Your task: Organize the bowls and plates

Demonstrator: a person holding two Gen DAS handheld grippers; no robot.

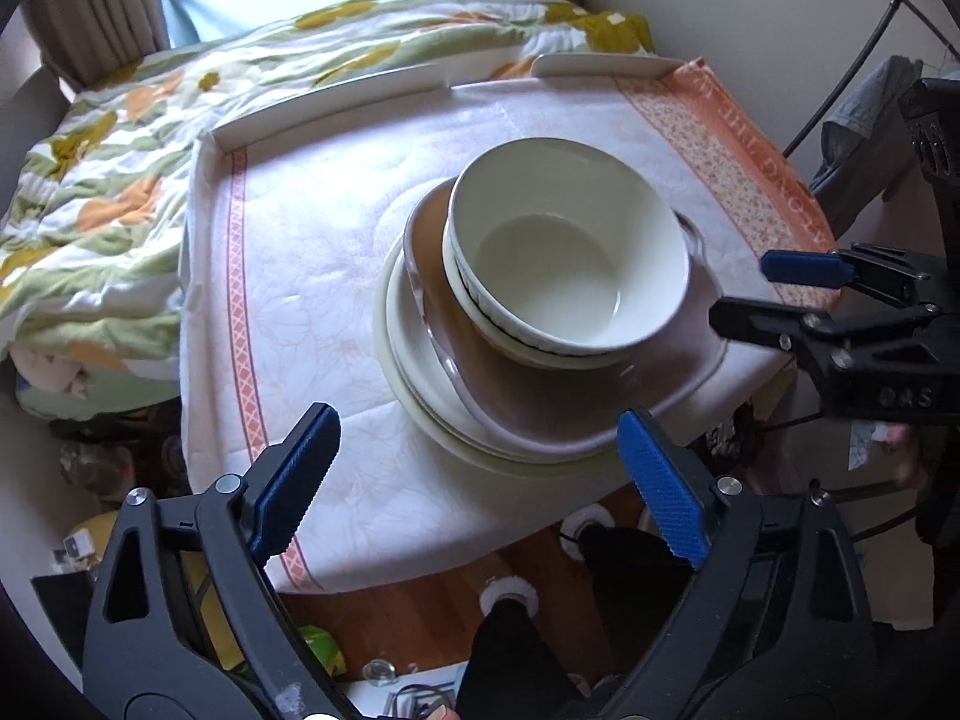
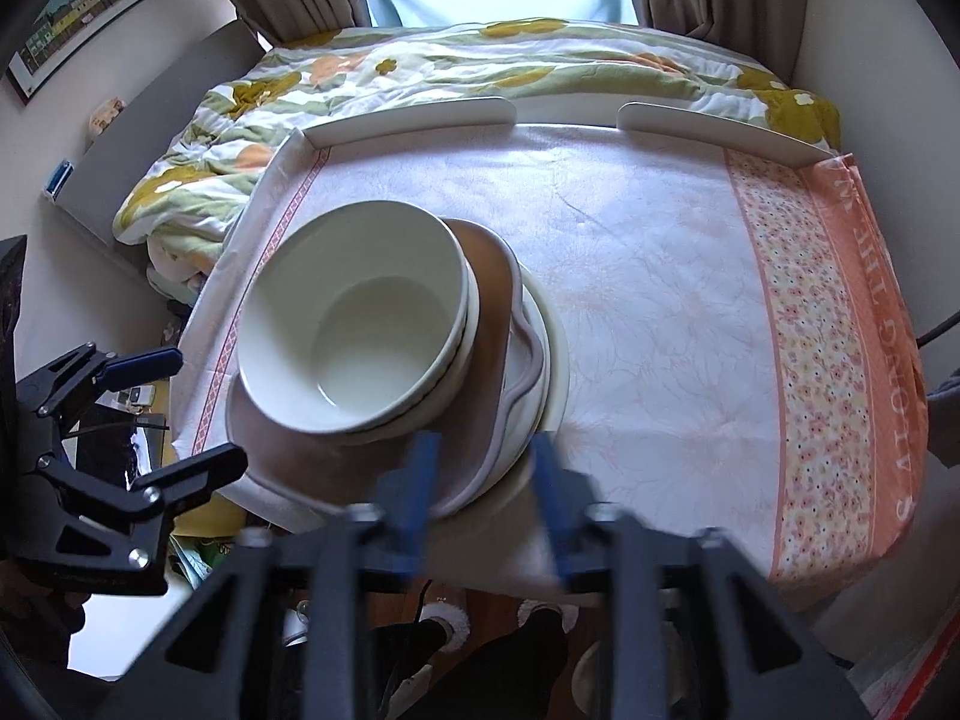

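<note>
A stack of dishes stands on the cloth-covered table (image 1: 312, 300). A white bowl (image 1: 564, 252) sits on top, nested in a second bowl (image 1: 480, 306), on a brownish plate (image 1: 540, 414), on cream plates (image 1: 408, 354). The stack also shows in the right wrist view: top bowl (image 2: 354, 324), brownish plate (image 2: 336, 456), cream plates (image 2: 552, 348). My left gripper (image 1: 474, 480) is open and empty, just in front of the stack. My right gripper (image 2: 486, 492) is open and empty, its blurred fingertips at the stack's near edge. It also shows in the left wrist view (image 1: 762, 294).
A white tray rim (image 2: 414, 120) runs along the table's far edge. A flowered quilt (image 1: 108, 180) lies behind and to the left. The cloth's orange border (image 2: 840, 360) covers the right side. The person's feet in slippers (image 1: 510, 594) are on the wooden floor below.
</note>
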